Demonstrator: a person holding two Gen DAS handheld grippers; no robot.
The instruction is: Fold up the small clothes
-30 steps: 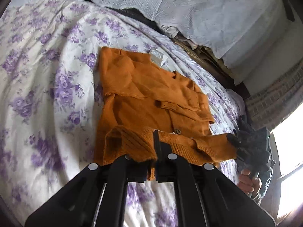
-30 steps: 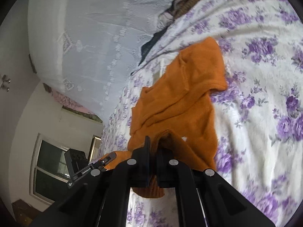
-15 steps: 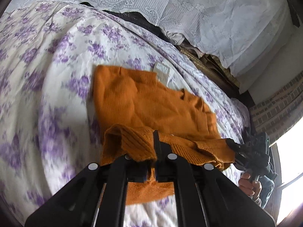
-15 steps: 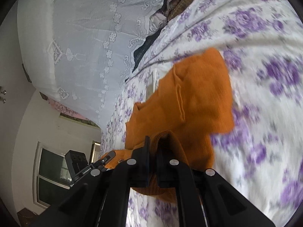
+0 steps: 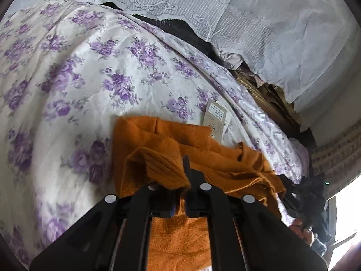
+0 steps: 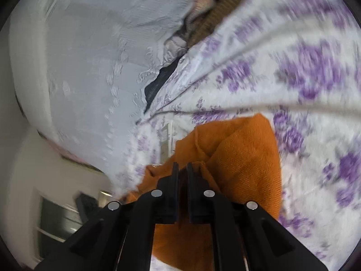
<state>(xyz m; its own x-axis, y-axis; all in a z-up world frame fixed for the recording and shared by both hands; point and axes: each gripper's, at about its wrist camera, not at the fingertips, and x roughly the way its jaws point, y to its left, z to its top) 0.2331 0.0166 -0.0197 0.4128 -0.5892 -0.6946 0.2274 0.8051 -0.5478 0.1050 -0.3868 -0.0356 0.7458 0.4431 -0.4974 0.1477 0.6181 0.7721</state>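
Observation:
An orange knitted sweater [image 5: 171,140] lies on a bed with a white sheet printed with purple flowers [image 5: 94,72]. My left gripper [image 5: 183,176] is shut on the sweater's ribbed hem and holds it above the rest of the garment. My right gripper [image 6: 182,169] is shut on the other end of the hem; the sweater [image 6: 246,153] spreads beyond it. The right gripper also shows in the left wrist view [image 5: 302,192], at the right end of the hem. A white paper tag [image 5: 215,117] lies at the sweater's far edge.
A pale lace-trimmed cover [image 5: 259,22] hangs over bedding at the far side of the bed. Dark and tan cloth [image 5: 266,92] sits in the gap beneath it. A window [image 6: 56,221] and a brick wall [image 5: 334,160] are to the sides.
Both grippers have carried the hem forward over the sweater towards its far edge. The lower body is now doubled over the upper part. The right wrist view is blurred with motion.

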